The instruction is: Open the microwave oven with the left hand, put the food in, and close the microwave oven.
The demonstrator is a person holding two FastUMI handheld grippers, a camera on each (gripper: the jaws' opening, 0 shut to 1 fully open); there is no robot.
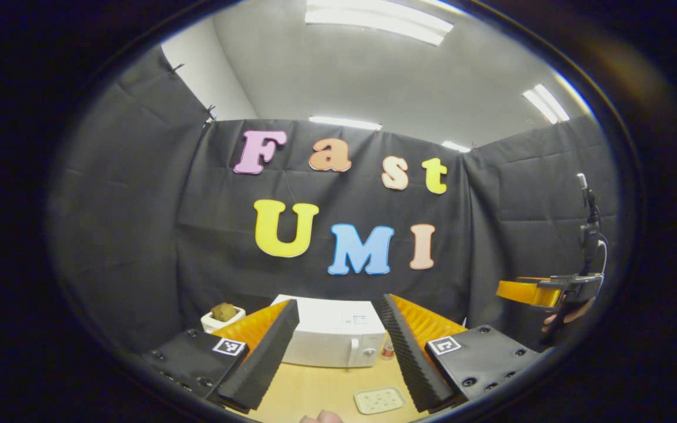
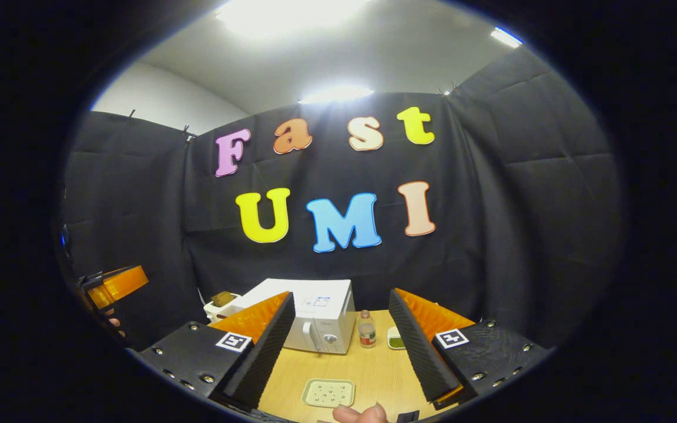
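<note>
in the left gripper view, the left gripper (image 1: 338, 352) was held high with jaws wide and empty; the white microwave oven (image 1: 332, 338) stood shut at the far side of the counter (image 1: 315, 393), a pale food tray (image 1: 379, 399) nearer. in the right gripper view, the right gripper (image 2: 341, 343) was likewise wide and empty. opening was judged not yet begun; the door handle (image 2: 310, 335) would need reaching first.

1 microwave (image 2: 321, 317), 1 bottle (image 2: 365, 330), maybe 2 dishes (image 2: 329, 392), 1 box (image 2: 219, 305).
</note>
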